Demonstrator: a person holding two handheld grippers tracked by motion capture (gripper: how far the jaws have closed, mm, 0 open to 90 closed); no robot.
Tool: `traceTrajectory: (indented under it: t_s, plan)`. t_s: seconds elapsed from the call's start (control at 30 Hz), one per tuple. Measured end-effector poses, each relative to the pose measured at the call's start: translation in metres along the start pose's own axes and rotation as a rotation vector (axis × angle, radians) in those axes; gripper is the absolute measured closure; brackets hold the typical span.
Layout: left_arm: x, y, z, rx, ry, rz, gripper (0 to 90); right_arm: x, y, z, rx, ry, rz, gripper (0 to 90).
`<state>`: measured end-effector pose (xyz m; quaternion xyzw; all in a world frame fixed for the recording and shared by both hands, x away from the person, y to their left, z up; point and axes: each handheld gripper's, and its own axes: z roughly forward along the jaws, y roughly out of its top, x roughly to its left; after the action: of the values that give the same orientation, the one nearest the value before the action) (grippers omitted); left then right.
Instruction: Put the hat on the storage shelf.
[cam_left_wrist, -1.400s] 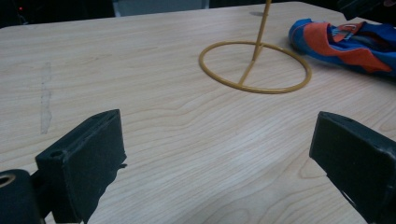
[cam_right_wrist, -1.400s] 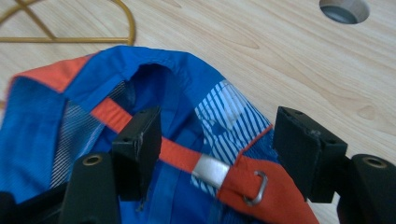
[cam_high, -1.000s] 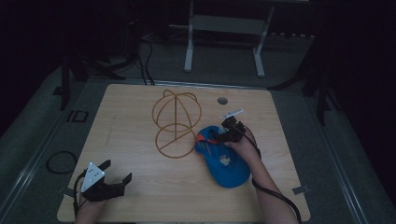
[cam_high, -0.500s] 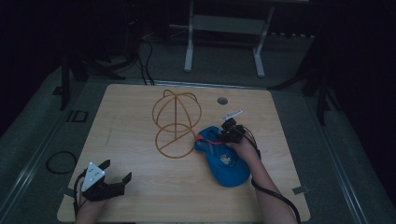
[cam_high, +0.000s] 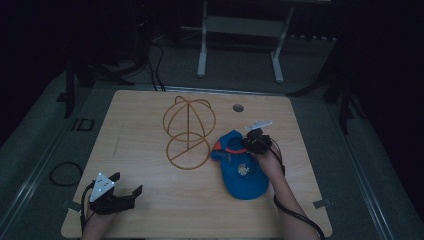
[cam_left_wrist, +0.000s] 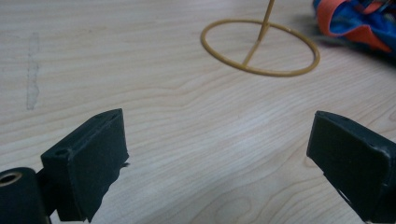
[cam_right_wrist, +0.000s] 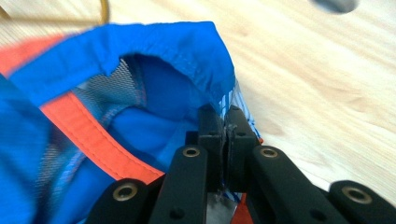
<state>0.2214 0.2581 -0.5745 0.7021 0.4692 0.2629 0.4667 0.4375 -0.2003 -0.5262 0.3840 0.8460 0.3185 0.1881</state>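
A blue cap with orange trim lies on the wooden table, right of a wire hat stand. My right gripper sits at the cap's far edge. Its jaws have just been closing and now pinch the blue rim of the cap between them, as the right gripper view shows. At the near left, my left gripper rests low over the table. In the left gripper view its jaws stand wide apart over bare wood, with the stand's ring and the cap beyond.
A round cable hole sits in the table behind the cap. On the dark floor beyond stands a metal frame, and a cable loop lies to the left of the table.
The right gripper's jaws have closed on the cap's rim, and the hand has shifted slightly right, tugging the cap with it. The left gripper has stayed put.
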Motion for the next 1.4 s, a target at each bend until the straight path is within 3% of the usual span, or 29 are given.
traceTrajectory:
  t_s: [0.17, 0.23, 0.3, 0.43, 0.57, 0.73, 0.87, 1.03, 1.2, 1.4]
  plan:
    - [-0.004, 0.003, 0.0, -0.008, -0.02, -0.017, 5.3, -0.008, -0.001, -0.036, -0.086, -0.016, 0.056, 88.0]
    - [-0.006, 0.005, 0.001, 0.006, -0.033, -0.043, 5.3, -0.009, -0.001, -0.053, -0.129, -0.034, 0.069, 88.0]
    - [-0.007, 0.007, 0.002, 0.011, -0.044, -0.05, 5.3, -0.009, 0.0, -0.068, -0.161, -0.068, 0.067, 88.1]
    - [-0.011, 0.012, 0.001, 0.001, -0.046, -0.04, 5.3, -0.009, 0.003, -0.088, -0.206, -0.08, 0.061, 88.2]
    - [-0.02, 0.028, -0.004, -0.024, -0.072, -0.032, 5.3, -0.009, 0.008, -0.115, -0.265, -0.087, 0.041, 88.1]
    - [-0.03, 0.052, -0.01, -0.064, -0.098, -0.008, 5.3, -0.006, 0.015, -0.134, -0.306, -0.088, 0.028, 88.2]
    - [-0.039, 0.078, -0.015, -0.095, -0.116, 0.035, 5.3, -0.003, 0.02, -0.149, -0.338, -0.096, 0.026, 88.2]
    - [-0.051, 0.114, -0.015, -0.117, -0.144, 0.045, 5.3, 0.001, 0.023, -0.159, -0.359, -0.105, 0.019, 88.2]
    - [-0.071, 0.143, -0.009, -0.117, -0.176, 0.119, 5.6, 0.005, 0.024, -0.164, -0.36, -0.098, 0.012, 88.2]
    - [-0.09, 0.169, 0.008, -0.114, -0.23, 0.155, 6.4, 0.01, 0.022, -0.166, -0.378, -0.065, 0.015, 88.2]
